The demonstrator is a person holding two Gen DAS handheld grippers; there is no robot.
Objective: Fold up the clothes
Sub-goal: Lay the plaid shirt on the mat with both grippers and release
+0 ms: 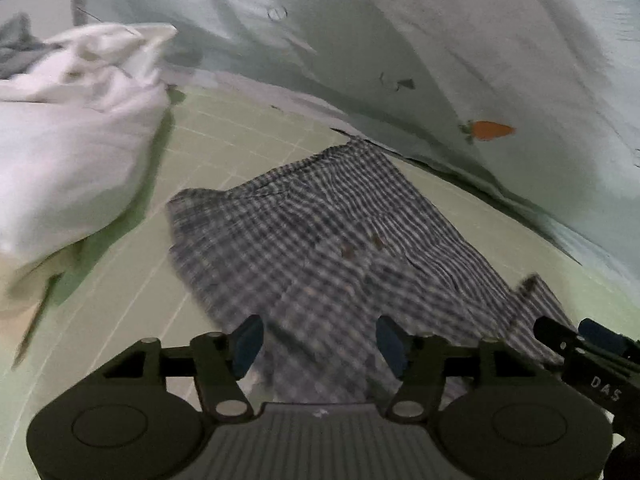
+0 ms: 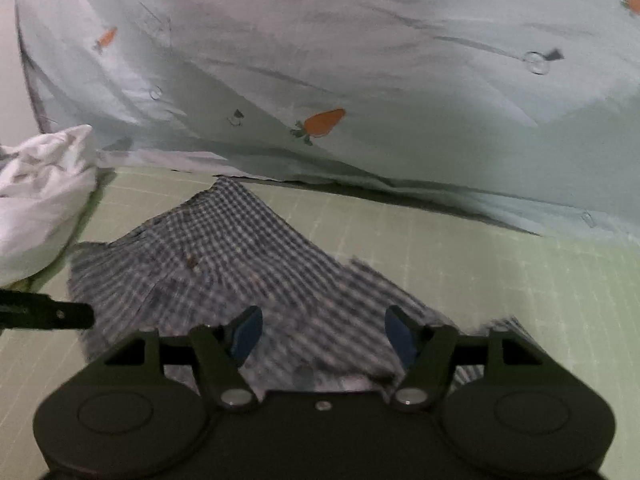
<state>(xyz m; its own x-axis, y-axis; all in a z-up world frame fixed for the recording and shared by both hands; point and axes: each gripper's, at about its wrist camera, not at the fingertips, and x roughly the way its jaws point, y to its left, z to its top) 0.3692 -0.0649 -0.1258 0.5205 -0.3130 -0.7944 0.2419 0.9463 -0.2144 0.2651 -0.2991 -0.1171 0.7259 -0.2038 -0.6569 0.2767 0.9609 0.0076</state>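
Observation:
A black-and-white checked garment (image 1: 320,232) lies spread on the green grid mat (image 1: 132,292); it also shows in the right wrist view (image 2: 224,264). My left gripper (image 1: 320,346) is open, its blue pads wide apart just above the garment's near edge. My right gripper (image 2: 323,336) is open too, over the near right part of the garment. The right gripper shows at the lower right of the left wrist view (image 1: 588,344). A finger of the left gripper (image 2: 48,314) shows at the left of the right wrist view.
A crumpled white cloth pile (image 1: 68,148) lies on the mat to the left, also in the right wrist view (image 2: 36,196). A pale blue sheet with carrot prints (image 1: 440,60) rises behind the mat (image 2: 500,280), also in the right wrist view (image 2: 360,60).

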